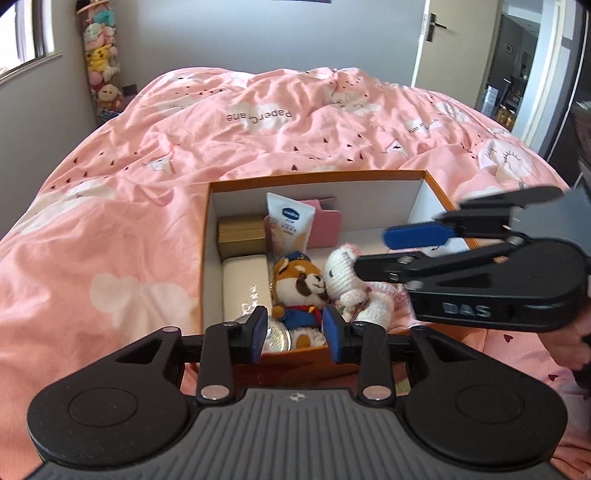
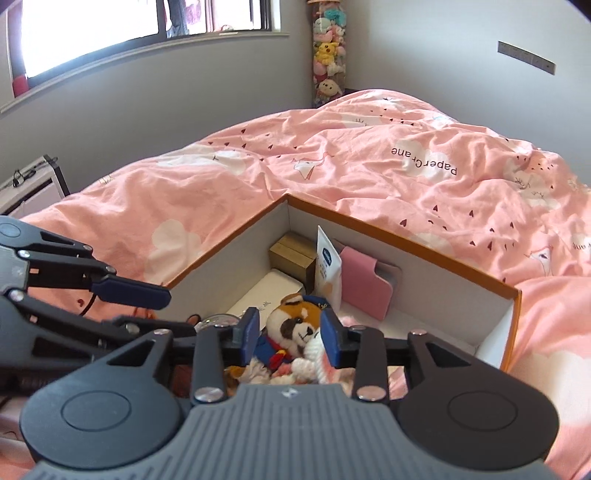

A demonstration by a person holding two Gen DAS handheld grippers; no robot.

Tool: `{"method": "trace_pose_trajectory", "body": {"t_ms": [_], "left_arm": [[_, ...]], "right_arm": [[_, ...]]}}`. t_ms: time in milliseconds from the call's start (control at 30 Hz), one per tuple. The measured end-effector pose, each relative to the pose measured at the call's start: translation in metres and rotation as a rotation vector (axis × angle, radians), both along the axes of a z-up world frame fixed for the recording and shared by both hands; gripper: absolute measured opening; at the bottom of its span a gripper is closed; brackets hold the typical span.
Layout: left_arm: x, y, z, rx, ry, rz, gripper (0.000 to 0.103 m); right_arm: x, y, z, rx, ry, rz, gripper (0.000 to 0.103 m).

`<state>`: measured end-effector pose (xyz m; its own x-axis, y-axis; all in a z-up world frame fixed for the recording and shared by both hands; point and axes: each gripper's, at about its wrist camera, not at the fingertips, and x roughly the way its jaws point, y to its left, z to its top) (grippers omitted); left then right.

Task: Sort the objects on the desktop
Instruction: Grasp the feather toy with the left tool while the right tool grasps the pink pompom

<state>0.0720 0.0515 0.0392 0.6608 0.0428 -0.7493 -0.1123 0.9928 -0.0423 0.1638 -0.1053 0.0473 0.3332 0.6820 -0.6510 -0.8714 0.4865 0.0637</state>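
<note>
The left gripper [image 1: 295, 334] is held moderately open and grips nothing; the fox plush [image 1: 299, 295] is framed between its fingers, inside the orange box [image 1: 317, 177]. The right gripper [image 2: 291, 341] is likewise parted and empty above the same plush. Beyond the fingertips a lotion tube [image 1: 290, 221] and pink case [image 1: 327, 225] are seen. Only the left view shows the white knitted toy [image 1: 347, 280] whole; only the right view shows the window [image 2: 129, 22].

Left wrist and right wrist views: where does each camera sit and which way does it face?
Left wrist: on the left gripper, facing up the bed over the box; right gripper enters from the right.
Right wrist: on the right gripper, facing the window corner; left gripper enters from the left.
Shared: box, fox plush, pink duvet.
</note>
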Motion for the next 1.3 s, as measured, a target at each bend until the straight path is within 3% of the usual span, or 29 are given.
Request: {"method": "trace_pose_trajectory", "body": {"t_ms": [133, 300, 433, 567, 633, 700, 933, 1133, 1233, 1300], "left_arm": [[-0.016, 0.012, -0.003, -0.027, 0.01, 0.063, 0.044], [-0.034, 0.018, -0.021, -0.029, 0.066, 0.115, 0.044], [-0.044, 0.016, -0.036, 0.015, 0.104, 0.126, 0.048], [-0.047, 0.012, -0.048, 0.046, 0.137, 0.139, 0.053], [-0.045, 0.011, -0.054, 0.044, 0.15, 0.144, 0.059], [-0.042, 0.012, -0.062, 0.027, 0.167, 0.157, 0.06], [-0.035, 0.024, -0.086, -0.053, 0.219, 0.202, 0.06], [-0.033, 0.029, -0.098, -0.074, 0.28, 0.232, 0.06], [-0.034, 0.028, -0.098, -0.067, 0.282, 0.233, 0.06], [-0.035, 0.027, -0.098, -0.063, 0.283, 0.235, 0.06]], "right_arm": [[-0.017, -0.024, -0.005, 0.039, 0.072, -0.046, 0.04], [-0.037, -0.049, -0.025, 0.024, 0.172, -0.114, 0.042], [-0.051, -0.058, -0.056, -0.022, 0.249, -0.139, 0.049], [-0.06, -0.058, -0.078, -0.082, 0.271, -0.163, 0.059], [-0.059, -0.056, -0.084, -0.092, 0.295, -0.157, 0.067], [-0.056, -0.053, -0.089, -0.104, 0.312, -0.153, 0.069], [-0.042, -0.044, -0.117, -0.159, 0.435, -0.158, 0.069], [-0.036, -0.035, -0.131, -0.187, 0.452, -0.169, 0.068], [-0.036, -0.034, -0.131, -0.194, 0.437, -0.175, 0.053], [-0.037, -0.038, -0.13, -0.177, 0.439, -0.183, 0.05]]}}
